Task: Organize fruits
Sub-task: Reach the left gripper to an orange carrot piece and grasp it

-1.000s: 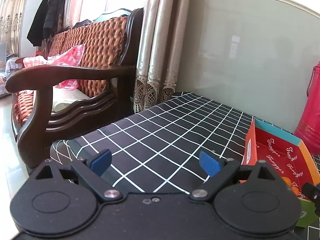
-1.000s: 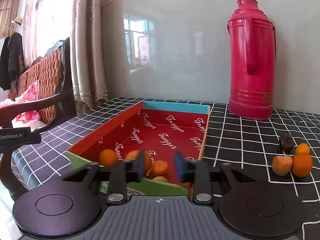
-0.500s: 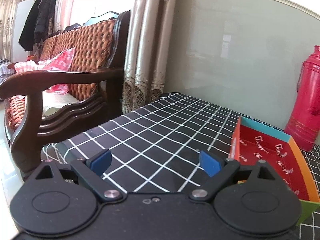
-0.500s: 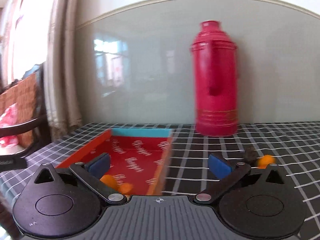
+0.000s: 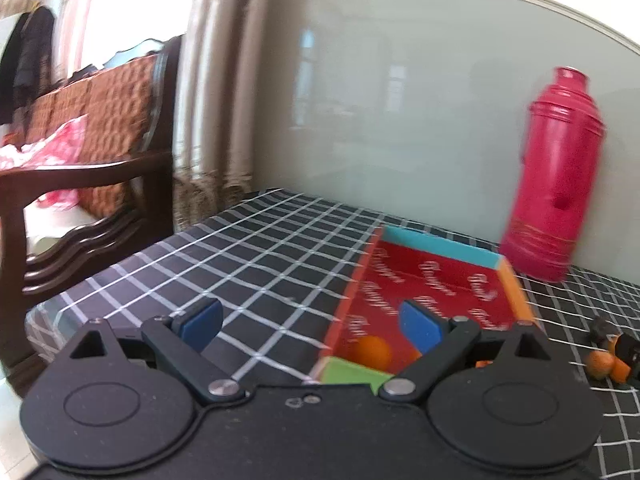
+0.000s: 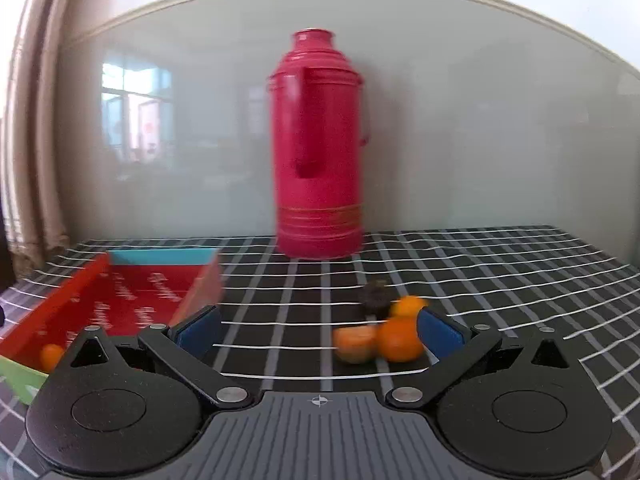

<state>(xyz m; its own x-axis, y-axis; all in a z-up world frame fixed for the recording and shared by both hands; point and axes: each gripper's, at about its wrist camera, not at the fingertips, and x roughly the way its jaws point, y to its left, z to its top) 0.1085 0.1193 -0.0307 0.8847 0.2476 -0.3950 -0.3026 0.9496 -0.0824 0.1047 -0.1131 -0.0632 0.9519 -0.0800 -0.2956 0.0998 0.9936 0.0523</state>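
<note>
Lining up the right gripper [image 6: 318, 332] on the loose fruit cluster [image 6: 382, 330] on the checked tablecloth [image 6: 500, 268]. Its jaws are spread wide, nothing between them yet. The cluster sits just ahead, toward the right-hand pad [image 6: 438, 332]: a round orange [image 6: 400, 340] in front, a paler orange piece [image 6: 354, 344] touching its left, another orange [image 6: 408, 306] behind, and a dark fruit [image 6: 374, 298] at the back. Frame is blurry, so I can't tell exactly what the dark one is.

My plan: take the front orange only. I'd shift a bit right so it's centred between the pads, otherwise one pad lands on the paler piece and shoves the pile. Come in low and level, close gently; it's round and I'd expect it to roll.

Drop target is the red tray [image 6: 68, 300] at left, with at least one orange [image 6: 51, 357] inside. The pink thermos [image 6: 320, 148] stands behind; keep the swing low and clear of it.

Left gripper [image 5: 310, 322] is also spread, empty, hovering at the tray's near corner. I'd keep it out of the way.
</note>
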